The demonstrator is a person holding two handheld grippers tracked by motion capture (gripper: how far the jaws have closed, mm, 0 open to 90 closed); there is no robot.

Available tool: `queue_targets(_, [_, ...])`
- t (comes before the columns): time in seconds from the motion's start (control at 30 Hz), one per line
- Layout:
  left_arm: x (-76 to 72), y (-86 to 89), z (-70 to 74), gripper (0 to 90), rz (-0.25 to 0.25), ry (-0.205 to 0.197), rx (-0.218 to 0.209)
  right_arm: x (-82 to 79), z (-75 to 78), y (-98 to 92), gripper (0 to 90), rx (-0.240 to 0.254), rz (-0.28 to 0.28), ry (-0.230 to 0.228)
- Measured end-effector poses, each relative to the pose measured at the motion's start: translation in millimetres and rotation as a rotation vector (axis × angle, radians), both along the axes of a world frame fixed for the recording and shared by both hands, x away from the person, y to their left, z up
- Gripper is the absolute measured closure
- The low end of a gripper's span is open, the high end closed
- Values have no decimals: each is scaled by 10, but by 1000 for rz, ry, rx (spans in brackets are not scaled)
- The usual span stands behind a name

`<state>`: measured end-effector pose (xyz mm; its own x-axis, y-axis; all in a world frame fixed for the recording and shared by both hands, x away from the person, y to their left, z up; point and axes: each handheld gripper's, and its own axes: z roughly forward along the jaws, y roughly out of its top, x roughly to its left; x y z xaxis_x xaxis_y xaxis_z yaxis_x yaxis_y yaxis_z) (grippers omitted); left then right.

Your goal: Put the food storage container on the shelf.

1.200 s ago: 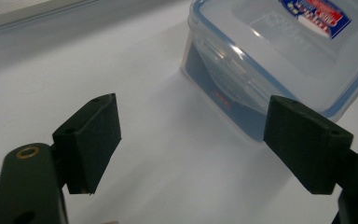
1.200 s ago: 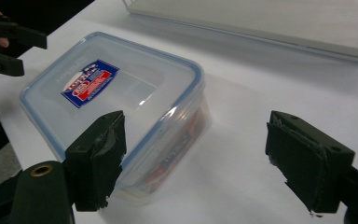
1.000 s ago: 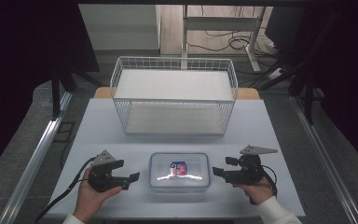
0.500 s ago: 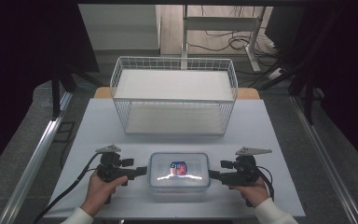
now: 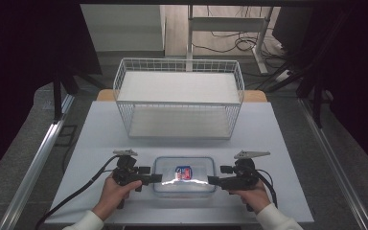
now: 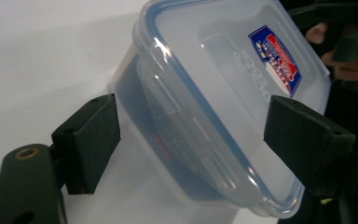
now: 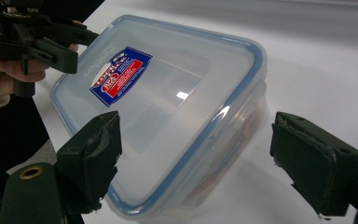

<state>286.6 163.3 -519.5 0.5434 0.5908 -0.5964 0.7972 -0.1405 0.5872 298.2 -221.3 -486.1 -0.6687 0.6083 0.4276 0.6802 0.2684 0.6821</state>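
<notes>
Plastic container (image 5: 184,176) sits between the open left claw (image 5: 157,178) and open right claw (image 5: 212,180), contents blurred by its cloudy walls

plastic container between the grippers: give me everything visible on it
The clear plastic container is a rounded rectangular food box with a snap-on lid edged in blue and side latch flaps, which look closed. A red, white and blue label sits on the lid top. It lies flat, lid up, near the front edge of the white table, in front of the wire basket. The left gripper and right gripper flank its short ends, jaws open astride the latches; contact cannot be told.
</notes>
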Motion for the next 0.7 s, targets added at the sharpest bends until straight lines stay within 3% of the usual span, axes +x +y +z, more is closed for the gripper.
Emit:
queue_targets(0.03, [4,-2,-12,183,-2,8,-13,28,-32,20,158,12,6,26])
queue_targets(0.13, [-2,-22,-28,185,-15,25,-34,50,-64,51,157,18,12,44])
queue_targets(0.27, [3,-32,-41,254,-35,50,-68,69,-136,117,153,3,32,79])
queue_targets(0.4, [-3,-27,-30,272,-31,55,-70,66,-137,121,183,16,29,97])
queue_targets(0.5, [3,-19,-25,291,-29,61,-72,86,-156,106,211,41,19,153])
queue_targets(0.7, [-3,-8,-3,327,-17,60,-79,102,-151,26,315,81,-1,205])
